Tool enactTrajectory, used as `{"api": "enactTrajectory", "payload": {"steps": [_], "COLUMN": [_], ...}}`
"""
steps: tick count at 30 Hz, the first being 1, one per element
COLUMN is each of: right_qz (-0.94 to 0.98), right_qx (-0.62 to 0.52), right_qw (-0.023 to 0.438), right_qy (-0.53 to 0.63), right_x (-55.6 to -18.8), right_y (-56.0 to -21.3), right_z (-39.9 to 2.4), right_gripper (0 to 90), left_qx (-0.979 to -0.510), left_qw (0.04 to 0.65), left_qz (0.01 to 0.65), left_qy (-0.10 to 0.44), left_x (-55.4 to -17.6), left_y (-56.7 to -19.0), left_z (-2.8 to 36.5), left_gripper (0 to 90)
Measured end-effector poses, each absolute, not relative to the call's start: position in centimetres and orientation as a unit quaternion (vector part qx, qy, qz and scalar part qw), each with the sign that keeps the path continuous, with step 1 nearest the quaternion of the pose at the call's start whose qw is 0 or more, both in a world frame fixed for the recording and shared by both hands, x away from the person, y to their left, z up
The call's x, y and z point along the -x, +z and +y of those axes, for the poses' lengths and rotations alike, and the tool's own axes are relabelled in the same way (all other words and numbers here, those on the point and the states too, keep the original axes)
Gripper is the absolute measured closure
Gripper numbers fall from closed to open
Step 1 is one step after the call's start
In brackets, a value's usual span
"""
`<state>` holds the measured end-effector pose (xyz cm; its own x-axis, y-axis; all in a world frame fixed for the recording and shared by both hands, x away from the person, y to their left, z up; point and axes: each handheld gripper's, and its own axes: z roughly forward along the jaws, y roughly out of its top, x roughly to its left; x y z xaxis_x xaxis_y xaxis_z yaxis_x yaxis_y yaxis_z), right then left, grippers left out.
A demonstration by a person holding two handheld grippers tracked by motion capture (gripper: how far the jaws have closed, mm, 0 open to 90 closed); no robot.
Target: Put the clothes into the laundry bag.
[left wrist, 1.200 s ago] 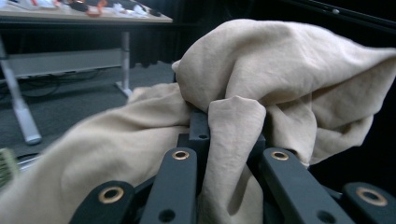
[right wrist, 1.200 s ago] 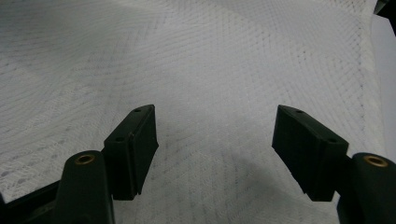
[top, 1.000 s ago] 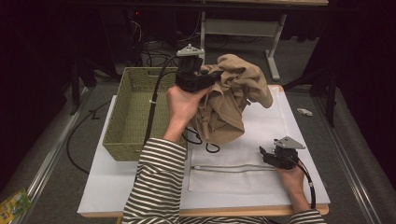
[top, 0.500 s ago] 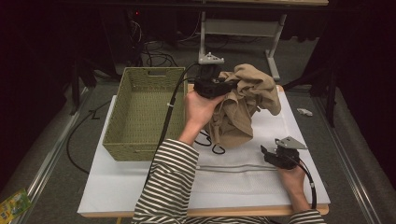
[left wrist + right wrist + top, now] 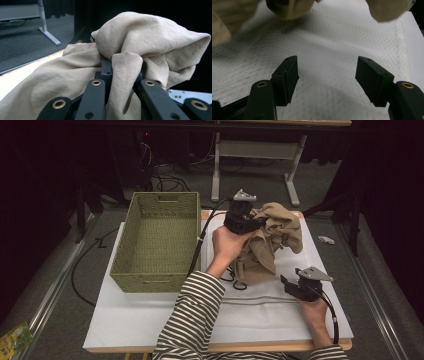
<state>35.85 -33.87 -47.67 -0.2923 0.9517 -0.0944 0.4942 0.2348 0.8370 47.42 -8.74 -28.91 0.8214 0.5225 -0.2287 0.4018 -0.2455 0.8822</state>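
Cloth [image 5: 140, 47] buries left tongs' [image 5: 253, 221] tips; grip point hidden.

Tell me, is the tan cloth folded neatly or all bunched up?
Bunched up. The tan cloth hangs in crumpled folds from the left gripper, whose jaws pinch a fold of it, and its lower end rests on the white mat.

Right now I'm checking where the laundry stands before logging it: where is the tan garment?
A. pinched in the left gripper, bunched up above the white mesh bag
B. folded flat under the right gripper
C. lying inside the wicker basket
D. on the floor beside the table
A: the left gripper is shut on a fold of the tan garment, which hangs bunched over the white mesh bag, beside the wicker basket.
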Motion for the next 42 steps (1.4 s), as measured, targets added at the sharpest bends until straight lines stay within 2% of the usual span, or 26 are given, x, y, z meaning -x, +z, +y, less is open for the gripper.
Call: {"api": "enactTrajectory", "payload": {"steps": [18, 22, 31, 33, 42], "right_qz": [0.721, 0.722, 0.723, 0.723, 0.723], "right_qx": [-0.502, -0.501, -0.499, -0.499, -0.499], "right_qw": [0.31, 0.31, 0.312, 0.312, 0.312], "right_qy": [0.363, 0.362, 0.362, 0.361, 0.361], "right_x": [-36.0, -36.0, -36.0, -36.0, -36.0], "right_y": [-47.7, -47.7, -47.7, -47.7, -47.7], "right_z": [-34.0, -34.0, -34.0, -34.0, -34.0], "right_gripper": [35.4, 35.4, 35.4, 35.4, 35.2], "left_qx": [-0.797, -0.803, -0.823, -0.823, -0.822], "left_qw": [0.51, 0.499, 0.456, 0.445, 0.452], "left_qz": [0.32, 0.319, 0.326, 0.336, 0.334], "left_qy": [0.05, 0.059, 0.095, 0.111, 0.094], "left_x": [-49.5, -49.5, -49.2, -49.0, -48.3], "left_y": [-34.1, -34.9, -34.5, -34.2, -33.1], "left_z": [-10.3, -10.6, -10.8, -10.6, -9.2], "left_gripper": [74.4, 62.3, 44.6, 35.9, 28.4]}}
